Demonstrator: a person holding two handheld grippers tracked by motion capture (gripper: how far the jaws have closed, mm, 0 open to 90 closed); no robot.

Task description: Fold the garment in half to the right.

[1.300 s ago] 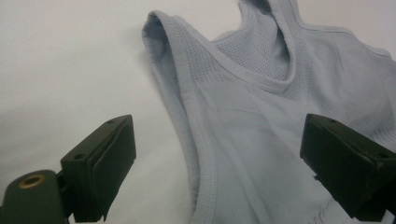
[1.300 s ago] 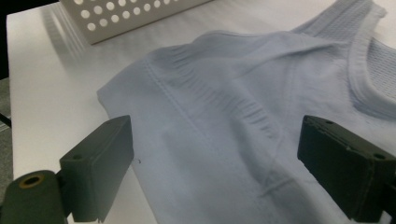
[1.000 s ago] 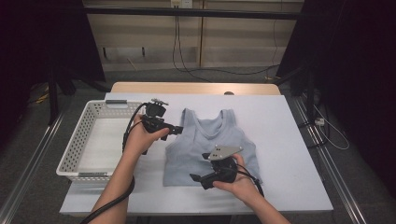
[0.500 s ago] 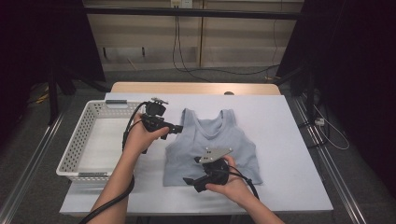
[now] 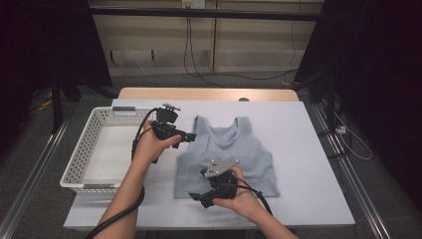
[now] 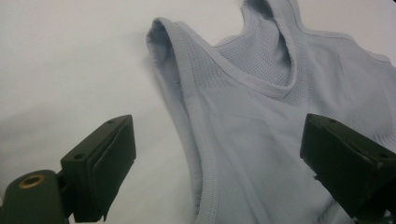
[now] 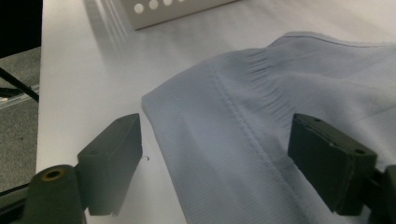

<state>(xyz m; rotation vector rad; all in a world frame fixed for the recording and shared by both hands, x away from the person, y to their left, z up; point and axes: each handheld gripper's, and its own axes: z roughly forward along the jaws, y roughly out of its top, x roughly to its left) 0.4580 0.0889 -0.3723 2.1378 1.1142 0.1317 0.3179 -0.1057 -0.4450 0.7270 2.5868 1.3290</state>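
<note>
A pale blue tank top (image 5: 226,157) lies flat on the white table (image 5: 308,164), just right of a white perforated basket (image 5: 92,149). The left gripper (image 5: 191,136) hovers at the top's left shoulder strap, fingers (image 6: 100,163) spread wide and empty. The right gripper (image 5: 198,198) sits low at the bottom left hem corner, its fingers (image 7: 112,156) also apart, gripping nothing.

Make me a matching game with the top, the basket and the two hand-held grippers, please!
Things:
1. tank top
2. basket
3. left hand-held gripper
4. right hand-held gripper

Places or states:
A. white, with holes in its walls, at the table's left edge
B. open, at the top's near left hem corner
C. light blue, lying flat on the table
D. open, beside the top's left shoulder strap

Pairs: 1-C, 2-A, 3-D, 4-B
</note>
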